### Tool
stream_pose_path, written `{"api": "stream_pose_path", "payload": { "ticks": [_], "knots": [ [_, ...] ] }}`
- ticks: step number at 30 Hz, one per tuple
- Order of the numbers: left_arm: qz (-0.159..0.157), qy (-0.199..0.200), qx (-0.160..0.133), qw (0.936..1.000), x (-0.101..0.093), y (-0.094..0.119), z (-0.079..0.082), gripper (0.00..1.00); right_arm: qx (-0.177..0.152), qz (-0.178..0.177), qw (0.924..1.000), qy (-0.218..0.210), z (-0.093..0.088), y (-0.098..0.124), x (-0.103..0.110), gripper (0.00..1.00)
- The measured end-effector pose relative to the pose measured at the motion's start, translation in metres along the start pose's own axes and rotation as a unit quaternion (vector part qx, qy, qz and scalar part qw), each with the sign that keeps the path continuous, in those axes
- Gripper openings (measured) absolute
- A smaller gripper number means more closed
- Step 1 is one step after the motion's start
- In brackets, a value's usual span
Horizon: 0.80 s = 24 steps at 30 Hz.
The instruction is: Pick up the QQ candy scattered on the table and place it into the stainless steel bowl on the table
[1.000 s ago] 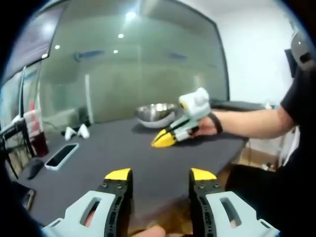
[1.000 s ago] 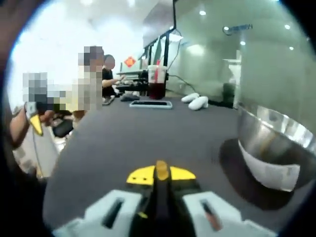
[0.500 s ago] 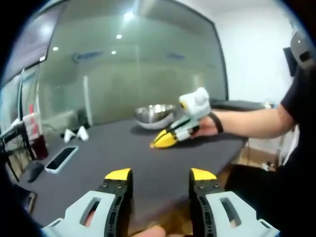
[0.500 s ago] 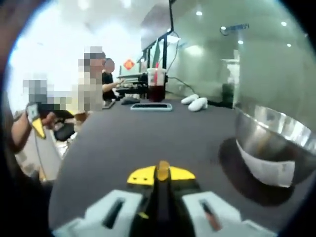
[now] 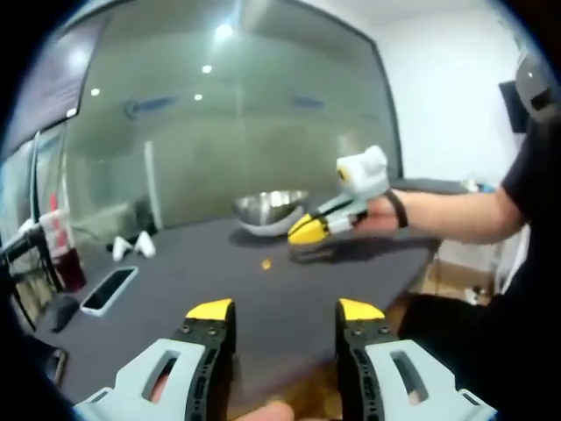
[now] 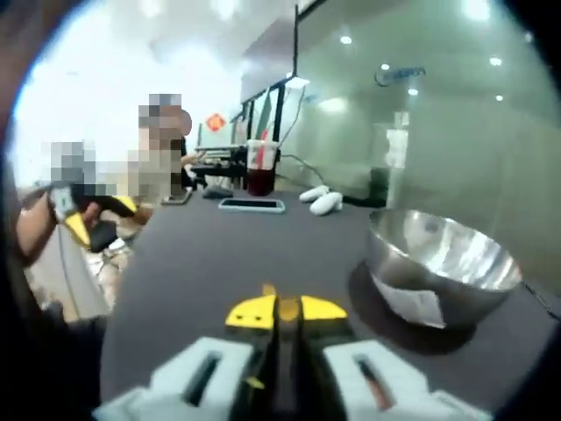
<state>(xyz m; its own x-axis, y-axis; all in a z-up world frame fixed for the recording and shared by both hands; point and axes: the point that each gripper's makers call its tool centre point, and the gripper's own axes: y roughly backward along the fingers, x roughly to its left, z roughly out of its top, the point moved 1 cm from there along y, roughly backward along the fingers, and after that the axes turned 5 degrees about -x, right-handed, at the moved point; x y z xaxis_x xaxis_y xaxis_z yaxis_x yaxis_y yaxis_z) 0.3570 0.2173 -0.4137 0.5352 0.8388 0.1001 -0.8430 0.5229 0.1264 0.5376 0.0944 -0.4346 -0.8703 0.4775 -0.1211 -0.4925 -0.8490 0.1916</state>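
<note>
Right gripper view: right hand-held gripper (image 6: 282,309) clamping candy (image 6: 288,308), near bowl (image 6: 438,263).

Count on the dark table (image 5: 219,263)

One stainless steel bowl (image 6: 438,263); one orange candy (image 5: 266,262) loose on the table; one phone (image 5: 109,289); two white earbud-like pieces (image 6: 317,200) side by side; one cup of dark red drink (image 6: 260,167); two yellow-tipped grippers: left gripper (image 5: 285,311), right gripper (image 6: 286,310).

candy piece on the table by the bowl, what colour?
Orange-yellow. The candy piece lies on the dark table, best seen in the left gripper view.
</note>
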Motion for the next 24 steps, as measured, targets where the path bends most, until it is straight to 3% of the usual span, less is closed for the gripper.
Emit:
{"api": "stream_pose_path", "payload": {
  "ticks": [8,14,24],
  "knots": [
    [-0.009,-0.010,0.002,0.9999,-0.008,-0.005,0.003,0.47,-0.026,-0.033,0.9989,-0.023,0.008,0.033,-0.011,0.10],
    [-0.012,-0.010,0.003,0.9999,-0.009,-0.007,0.002,0.47,-0.040,-0.053,0.9972,-0.033,0.015,0.043,-0.020,0.10],
    [-0.013,-0.008,0.002,0.9999,-0.008,-0.008,0.001,0.47,-0.089,-0.090,0.9917,-0.024,0.067,0.042,-0.032,0.10]
  ]
}}
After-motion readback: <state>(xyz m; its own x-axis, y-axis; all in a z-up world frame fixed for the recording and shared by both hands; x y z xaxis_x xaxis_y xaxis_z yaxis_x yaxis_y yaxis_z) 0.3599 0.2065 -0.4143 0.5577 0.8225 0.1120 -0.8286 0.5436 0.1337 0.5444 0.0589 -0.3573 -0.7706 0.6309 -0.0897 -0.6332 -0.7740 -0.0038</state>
